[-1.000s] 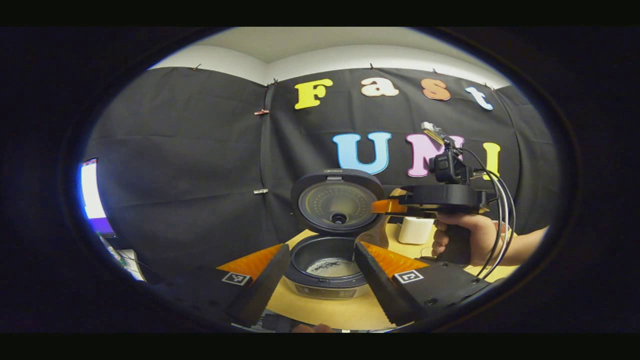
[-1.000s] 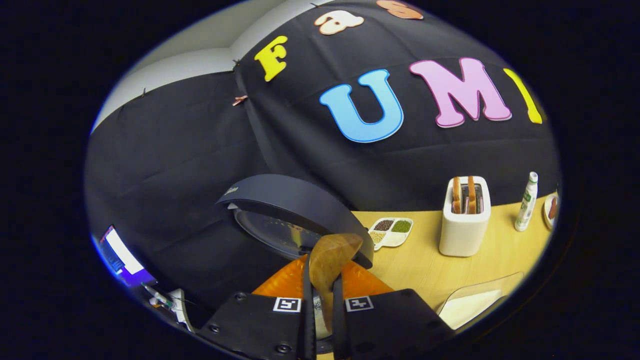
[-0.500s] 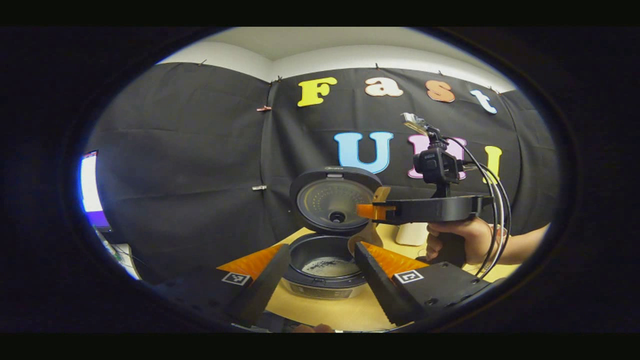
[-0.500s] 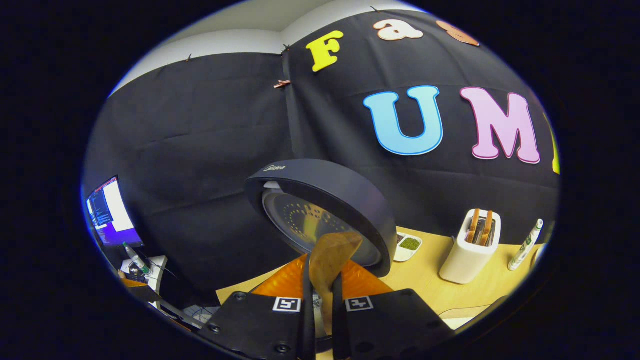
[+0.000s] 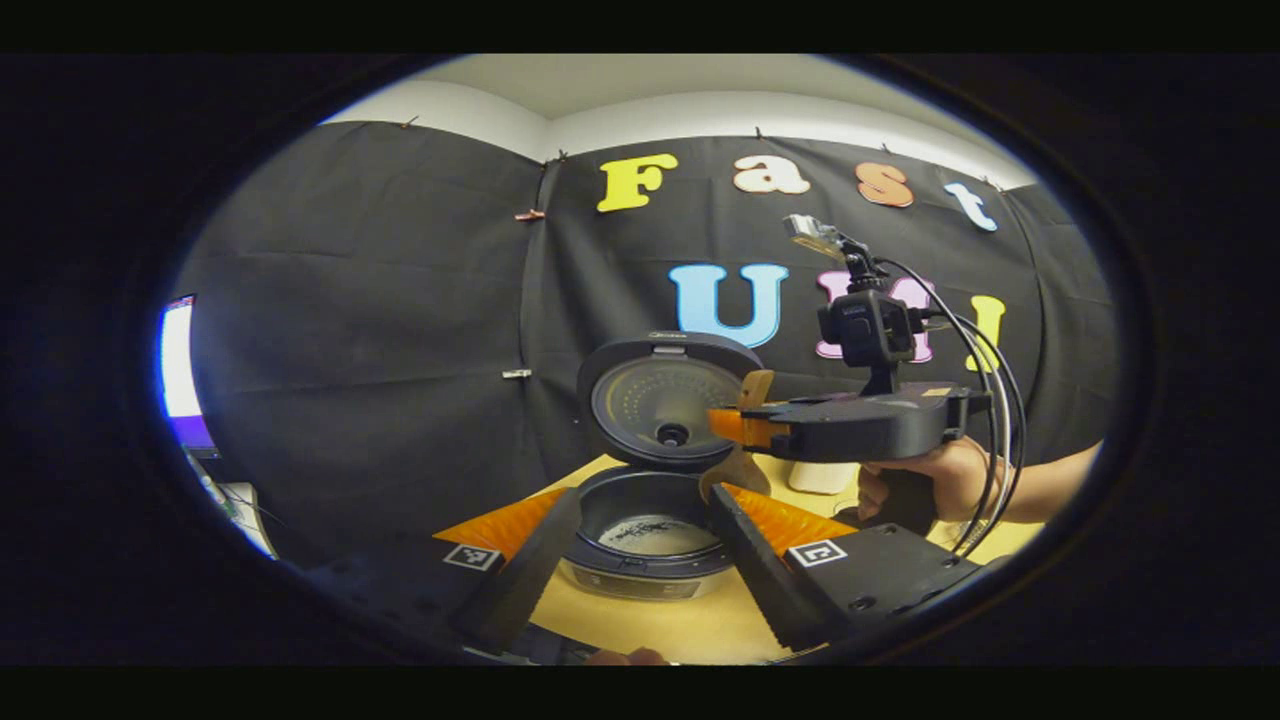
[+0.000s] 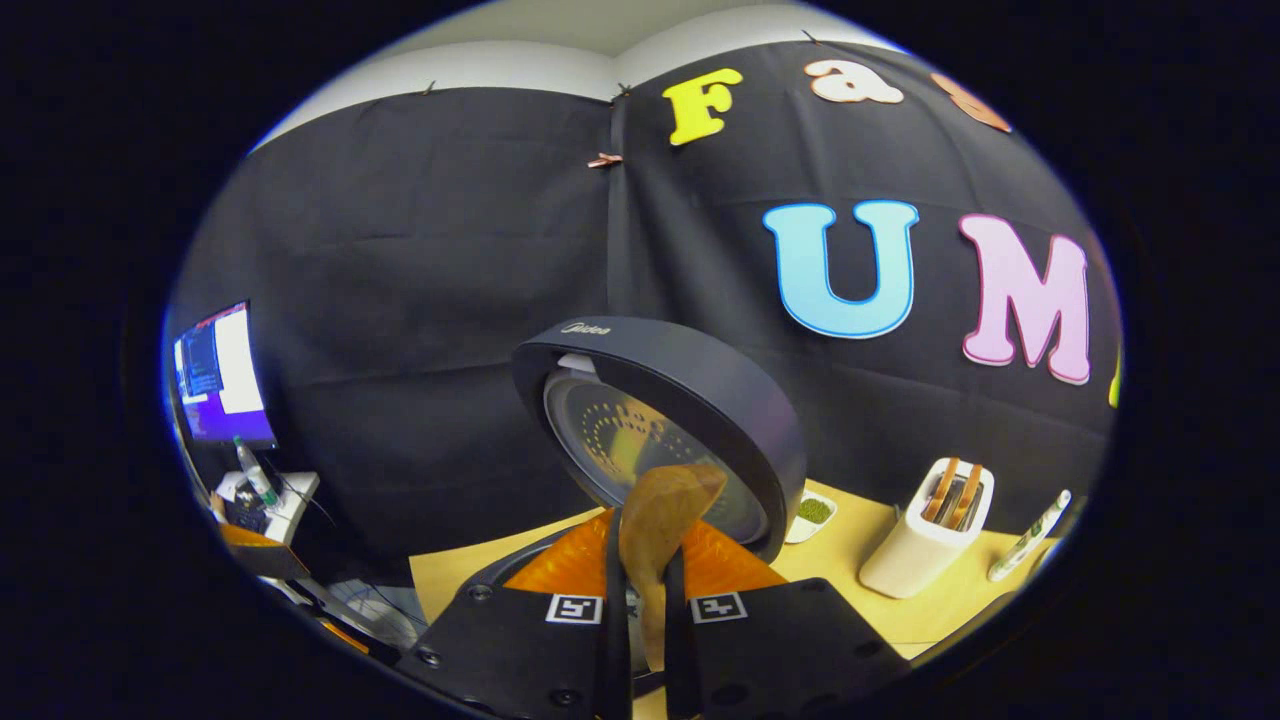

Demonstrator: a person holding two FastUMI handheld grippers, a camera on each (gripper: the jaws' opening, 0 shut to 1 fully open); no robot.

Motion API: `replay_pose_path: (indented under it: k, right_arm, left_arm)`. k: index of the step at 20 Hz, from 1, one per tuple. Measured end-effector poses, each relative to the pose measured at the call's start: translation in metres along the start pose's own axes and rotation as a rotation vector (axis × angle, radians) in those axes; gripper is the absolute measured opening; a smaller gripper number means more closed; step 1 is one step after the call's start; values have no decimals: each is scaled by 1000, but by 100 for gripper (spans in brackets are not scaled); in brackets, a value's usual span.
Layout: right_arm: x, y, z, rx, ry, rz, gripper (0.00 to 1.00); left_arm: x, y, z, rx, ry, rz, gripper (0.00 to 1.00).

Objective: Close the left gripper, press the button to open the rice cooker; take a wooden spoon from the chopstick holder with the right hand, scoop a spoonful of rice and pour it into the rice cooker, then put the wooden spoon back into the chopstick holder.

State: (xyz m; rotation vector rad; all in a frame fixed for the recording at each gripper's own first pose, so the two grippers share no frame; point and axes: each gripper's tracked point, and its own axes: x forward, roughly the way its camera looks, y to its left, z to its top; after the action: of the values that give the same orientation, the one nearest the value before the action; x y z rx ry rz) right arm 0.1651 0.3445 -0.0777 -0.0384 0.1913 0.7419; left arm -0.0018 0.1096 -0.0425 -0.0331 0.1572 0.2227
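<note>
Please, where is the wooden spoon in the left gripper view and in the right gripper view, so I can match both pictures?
Left gripper view: wooden spoon right of centre, gripped by the right claw, bowl hanging at the pot's rim.
Right gripper view: spoon at bottom centre, between that claw's own fingers.
Shared landmark: the raised rice cooker lid.

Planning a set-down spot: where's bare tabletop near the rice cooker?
Bare table lies in front of the rice cooker, between the left gripper's fingers. Another strip sits left of the toaster. Crowded above the pot's right rim: right gripper with wooden spoon.
</note>
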Motion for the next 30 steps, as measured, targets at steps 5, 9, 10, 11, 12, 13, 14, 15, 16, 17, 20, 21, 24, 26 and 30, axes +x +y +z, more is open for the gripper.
replay_pose_path:
  k: [5,9,10,11,12,13,14,15,16,17,20,21,24,26,30]
  right_arm:
    - [-4,3,6,-49,-21,1,17]
    - [-9,1,7,-44,-27,-6,17]
    - [-11,-1,7,-27,-28,-11,17]
    - [-13,-4,7,-7,-30,-17,17]
    - [-16,-8,8,18,-32,-26,17]
    - [-19,-12,8,44,-34,-37,18]
    - [-21,-18,7,69,-30,-49,18]
    - [-25,-25,6,98,-27,-61,18]
    - [-30,-33,3,123,-22,-76,17]
    - [-34,-42,0,145,-18,-91,17]
    - [-51,-74,-6,181,-14,-153,17]
    - [-60,-85,-8,189,-15,-175,17]
    - [-87,-120,-11,210,-21,-242,13]
    - [-106,-142,-16,220,-23,-289,17]
    - [-141,-186,-24,261,-23,-375,17]
  left_arm:
    - [-2,-6,0,0,-3,-13,89]
    - [-4,-10,3,15,-14,-25,89]
    - [-6,-10,3,15,-14,-26,92]
    - [-6,-10,3,16,-13,-27,92]
    - [-7,-10,2,17,-12,-27,89]
    - [-8,-10,3,19,-13,-26,89]
    - [-8,-10,3,23,-12,-23,89]
    - [-9,-10,3,24,-12,-22,89]
    - [-8,-12,4,26,-10,-23,89]
    - [-8,-14,5,26,-11,-26,89]
    - [-9,-28,2,27,-5,-50,89]
    - [-9,-33,4,28,-7,-61,89]
    - [-7,-50,5,33,-10,-87,89]
    - [-4,-62,4,30,-5,-108,92]
    - [-1,-82,4,53,-6,-135,89]
